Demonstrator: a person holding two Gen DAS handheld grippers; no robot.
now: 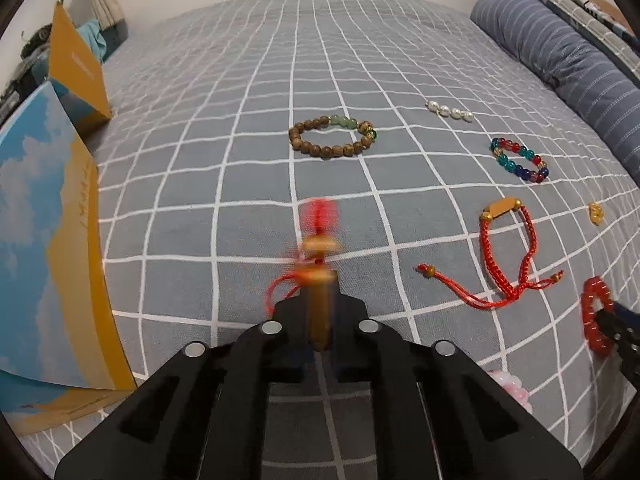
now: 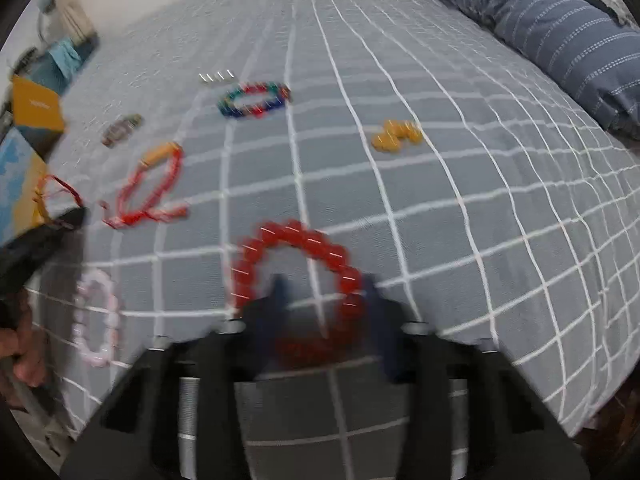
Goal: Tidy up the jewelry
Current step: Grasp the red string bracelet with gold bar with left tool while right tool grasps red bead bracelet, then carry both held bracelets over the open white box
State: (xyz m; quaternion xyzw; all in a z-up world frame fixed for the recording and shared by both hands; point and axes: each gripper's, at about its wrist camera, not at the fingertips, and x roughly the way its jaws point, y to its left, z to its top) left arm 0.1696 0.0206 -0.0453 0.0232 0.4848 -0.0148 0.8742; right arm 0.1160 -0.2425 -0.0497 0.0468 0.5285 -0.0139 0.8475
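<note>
Left gripper (image 1: pixel 318 312) clamped on blurred red-cord bracelet (image 1: pixel 318 248), frame centre; right gripper (image 2: pixel 324 300) closed on red bead bracelet (image 2: pixel 296 264), lower centre. Judged early: 2 pieces lifted; wooden bead bracelet (image 1: pixel 332 138), multicolour bracelet (image 1: pixel 519 160), pearls (image 1: pixel 450 111) unsorted on bed (image 1: pixel 240 80); open box (image 1: pixel 78 76) upper left; pillow (image 1: pixel 560 52) upper right.

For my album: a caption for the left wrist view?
Left gripper shut on a red-cord bracelet above a checked bedspread strewn with jewelry.
</note>
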